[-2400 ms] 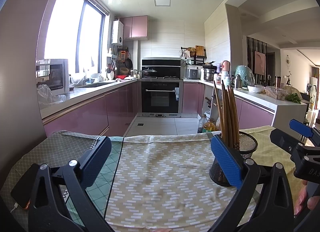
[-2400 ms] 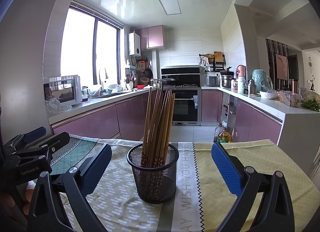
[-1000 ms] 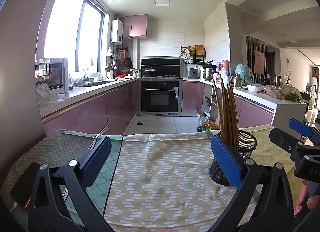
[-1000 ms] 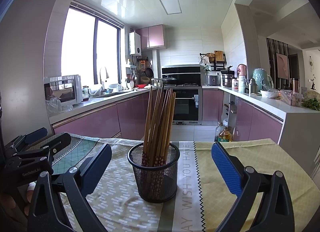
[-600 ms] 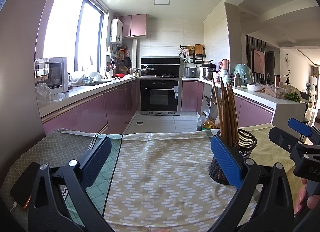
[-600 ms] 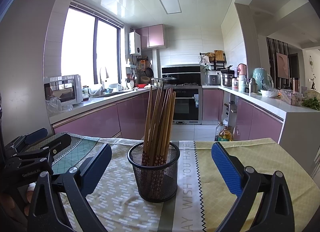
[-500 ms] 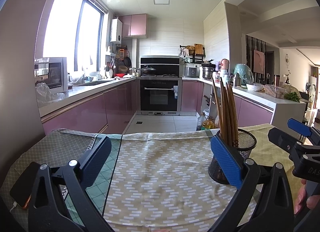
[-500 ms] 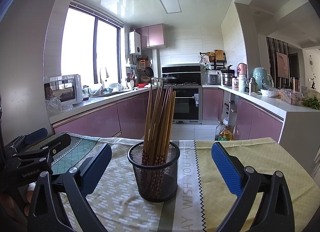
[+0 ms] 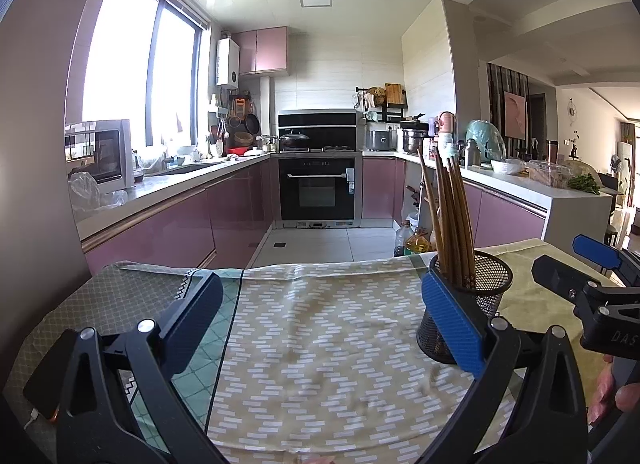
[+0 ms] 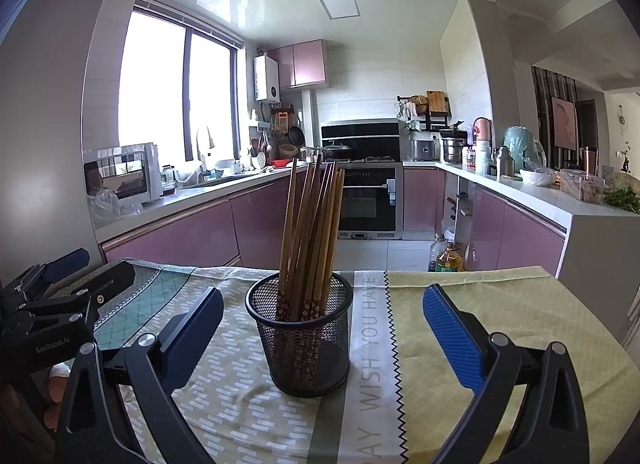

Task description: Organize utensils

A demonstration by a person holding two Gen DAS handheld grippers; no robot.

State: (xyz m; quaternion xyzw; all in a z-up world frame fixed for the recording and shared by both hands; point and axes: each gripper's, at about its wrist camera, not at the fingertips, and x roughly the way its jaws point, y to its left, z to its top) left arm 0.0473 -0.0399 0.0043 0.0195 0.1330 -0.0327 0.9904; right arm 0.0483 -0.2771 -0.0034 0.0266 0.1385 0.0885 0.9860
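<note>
A black mesh holder point(image 10: 303, 338) stands upright on the table, with several wooden chopsticks point(image 10: 312, 236) standing in it. My right gripper point(image 10: 322, 324) is open and empty, its jaws either side of the holder and nearer the camera. My left gripper point(image 9: 320, 312) is open and empty over bare cloth. In the left wrist view the holder point(image 9: 476, 296) stands behind the right finger point(image 9: 452, 324), with the chopsticks point(image 9: 448, 216) rising from it. The right gripper point(image 9: 592, 284) shows at that view's right edge, and the left gripper point(image 10: 60, 296) at the right wrist view's left edge.
A patterned tablecloth point(image 9: 320, 344) covers the table; its far edge drops to the kitchen floor. A dark phone point(image 9: 48, 372) lies at the table's left edge. Pink cabinets, an oven point(image 9: 318, 188) and crowded counters stand beyond.
Both grippers have stayed open and almost still; the views have only drifted slightly. The holder and chopsticks have not moved.
</note>
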